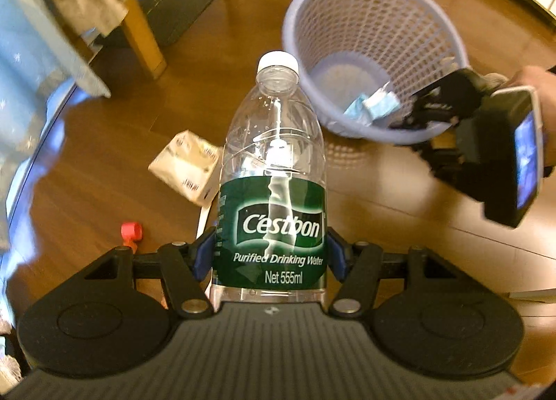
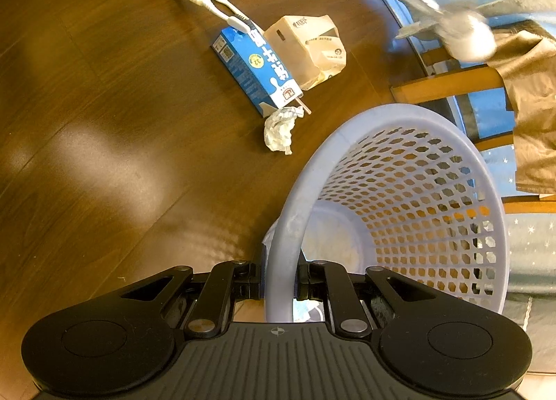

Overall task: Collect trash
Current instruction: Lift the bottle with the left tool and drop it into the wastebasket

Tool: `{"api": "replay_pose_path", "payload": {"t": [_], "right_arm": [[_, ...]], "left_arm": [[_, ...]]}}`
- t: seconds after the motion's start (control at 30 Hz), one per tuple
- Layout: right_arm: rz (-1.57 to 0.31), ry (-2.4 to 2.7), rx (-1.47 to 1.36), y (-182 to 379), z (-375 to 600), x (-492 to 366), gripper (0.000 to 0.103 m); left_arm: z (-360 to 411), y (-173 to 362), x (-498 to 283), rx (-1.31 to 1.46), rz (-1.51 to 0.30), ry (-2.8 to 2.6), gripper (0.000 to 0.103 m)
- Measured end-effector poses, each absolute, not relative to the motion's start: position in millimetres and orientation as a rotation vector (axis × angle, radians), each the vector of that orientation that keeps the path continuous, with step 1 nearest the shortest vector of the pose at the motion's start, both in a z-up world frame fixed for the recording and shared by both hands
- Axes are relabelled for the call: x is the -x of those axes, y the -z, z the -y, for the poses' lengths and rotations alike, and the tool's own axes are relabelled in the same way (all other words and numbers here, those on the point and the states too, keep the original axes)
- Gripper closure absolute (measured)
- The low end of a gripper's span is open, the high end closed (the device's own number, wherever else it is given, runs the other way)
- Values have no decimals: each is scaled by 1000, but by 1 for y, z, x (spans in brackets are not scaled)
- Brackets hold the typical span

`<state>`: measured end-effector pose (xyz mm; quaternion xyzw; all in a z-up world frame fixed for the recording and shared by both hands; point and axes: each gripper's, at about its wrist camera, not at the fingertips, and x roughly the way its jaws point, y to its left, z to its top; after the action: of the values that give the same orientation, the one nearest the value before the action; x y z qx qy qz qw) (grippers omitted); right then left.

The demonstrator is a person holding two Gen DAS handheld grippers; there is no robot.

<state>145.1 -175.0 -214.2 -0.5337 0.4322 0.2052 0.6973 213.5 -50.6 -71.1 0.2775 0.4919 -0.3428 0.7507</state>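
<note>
Gripping bottle (image 1: 272,170) (left tool (image 1: 270,255))

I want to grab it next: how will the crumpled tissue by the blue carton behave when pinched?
The crumpled tissue is probably very light and soft, so it should squash between the fingers. Its loose folds may let only part get caught. Lying against the blue carton, it might nudge that.

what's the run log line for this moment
left gripper: holds bottle | right gripper: grips basket rim | floor: cartons, tissue left
</note>
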Motion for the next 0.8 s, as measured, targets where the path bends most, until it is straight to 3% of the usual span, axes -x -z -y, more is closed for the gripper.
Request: {"api": "replay_pose_path", "payload": {"t": [0.43,0.63,0.8], "right_arm": [[-959,-464,1189,212,174,-142,93],[-964,-463,1175,211,176,-143,93],[-961,-459,1174,210,176,-143,93]], "left_arm": [[126,49,-218,-614,-1018,946,43],[147,47,-232,-462,-979,936,34],[141,38,-237,-452,-933,897,34]]}}
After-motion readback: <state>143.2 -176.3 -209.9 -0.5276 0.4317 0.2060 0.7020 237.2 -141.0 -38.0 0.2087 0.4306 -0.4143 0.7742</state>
